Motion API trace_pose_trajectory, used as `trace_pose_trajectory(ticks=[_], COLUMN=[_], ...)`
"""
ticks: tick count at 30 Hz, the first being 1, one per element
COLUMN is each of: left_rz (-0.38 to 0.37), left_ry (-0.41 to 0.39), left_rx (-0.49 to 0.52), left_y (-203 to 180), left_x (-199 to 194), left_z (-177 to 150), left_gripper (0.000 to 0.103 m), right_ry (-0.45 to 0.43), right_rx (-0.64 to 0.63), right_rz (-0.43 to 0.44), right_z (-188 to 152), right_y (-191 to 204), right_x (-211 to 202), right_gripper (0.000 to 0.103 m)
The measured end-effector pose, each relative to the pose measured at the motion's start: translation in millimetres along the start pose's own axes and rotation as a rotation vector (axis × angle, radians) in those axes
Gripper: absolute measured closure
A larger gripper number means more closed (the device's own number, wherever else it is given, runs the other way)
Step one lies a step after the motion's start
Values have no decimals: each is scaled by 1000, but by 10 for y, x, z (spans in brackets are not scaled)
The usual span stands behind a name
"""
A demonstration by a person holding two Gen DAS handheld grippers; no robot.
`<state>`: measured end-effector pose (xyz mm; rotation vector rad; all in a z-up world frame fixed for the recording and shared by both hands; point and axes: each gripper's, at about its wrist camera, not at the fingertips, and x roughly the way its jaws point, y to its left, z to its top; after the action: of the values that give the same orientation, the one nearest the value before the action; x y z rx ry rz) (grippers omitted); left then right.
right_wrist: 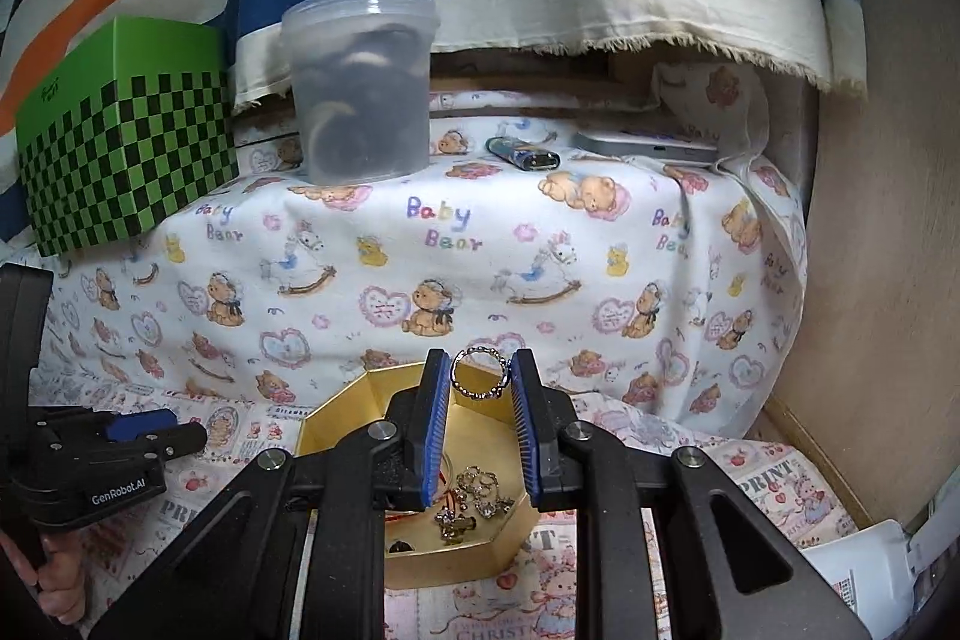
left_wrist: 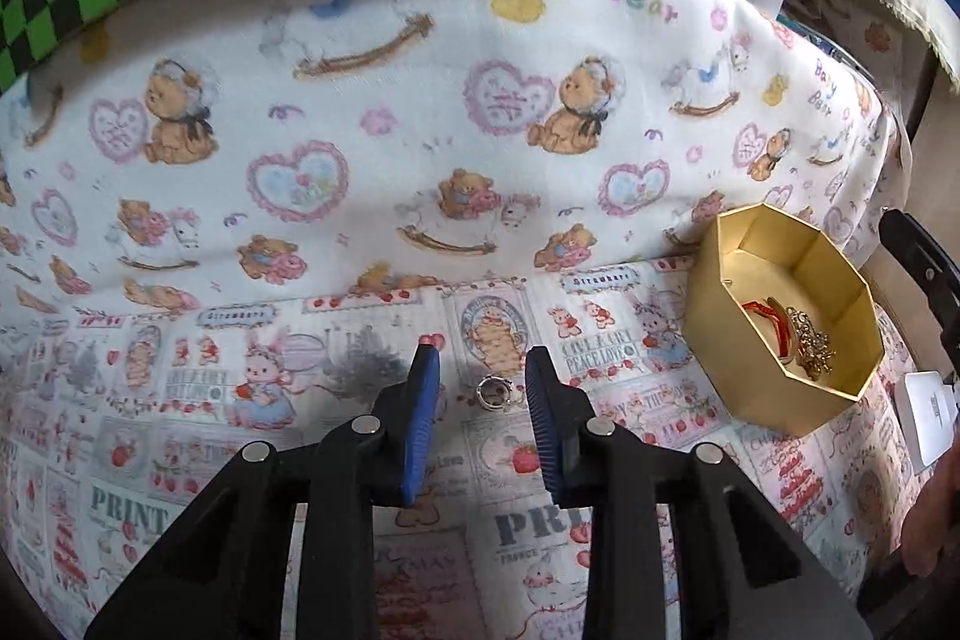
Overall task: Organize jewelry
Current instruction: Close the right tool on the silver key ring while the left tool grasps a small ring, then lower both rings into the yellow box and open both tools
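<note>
In the left wrist view my left gripper hangs low over the printed cloth, jaws apart. A small silver ring lies on the cloth between its blue fingers, nearer the right one; neither pad presses on it. To the right stands a gold octagonal box holding a red band and gold jewelry. In the right wrist view my right gripper is shut on a beaded silver ring, held upright at its fingertips above the gold box. The left gripper shows at that view's left edge, held by a hand.
A raised ledge draped in a bear-print cloth carries a green checkered box, a cloudy plastic tub, a lighter and a phone. A striped fabric hangs behind. A white object lies at the lower right.
</note>
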<state>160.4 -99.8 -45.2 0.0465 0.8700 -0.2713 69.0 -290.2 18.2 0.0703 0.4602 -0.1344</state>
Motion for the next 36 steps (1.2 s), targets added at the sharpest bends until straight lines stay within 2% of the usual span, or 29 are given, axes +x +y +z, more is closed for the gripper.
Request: trace_pose_trajectory(ticks=[4,7,9,10,12,14,17,21,24,27,29,31,35,36], left_rz=[-23,-18,-9,-15,-41,-61,-85,-108,-156,-232,-289,-310,-376,-369], left_ry=[52,50,51,51,47,35,1,-101,-118,-116,-144,-175,-116,-99], left_rx=[-19,-20,-21,-25,-29,-21,-9,25,51,28,22,48,32,31], left_y=[12,14,17,26,19,26,55,-29,-216,-393,-487,-562,-681,-697], left_x=[141,164,182,178,139,96,-40,-265,-319,-348,-399,-441,-356,-323], left_z=[31,34,59,60,30,10,-74,-111,-115,-62,-11,48,37,17], left_gripper=[81,82,87,91,91,91,91,91,91,91,91,91,91,91], right_ry=[4,8,12,12,3,-6,7,2,27,35,40,51,105,123], right_rx=[-11,-26,-29,-26,-10,1,8,62,98,150,176,226,325,347], right_rz=[-8,-3,-3,-3,-9,-29,-3,-53,-27,3,14,70,150,168], right_z=[4,6,9,10,10,9,12,11,13,3,6,19,4,-5], right_y=[25,56,63,57,30,14,-1,-93,-171,-267,-312,-383,-539,-572], right_x=[3,9,20,22,7,-10,17,7,54,71,65,55,129,162], right_gripper=[80,80,80,80,80,80,80,81,81,81,81,81,81,81])
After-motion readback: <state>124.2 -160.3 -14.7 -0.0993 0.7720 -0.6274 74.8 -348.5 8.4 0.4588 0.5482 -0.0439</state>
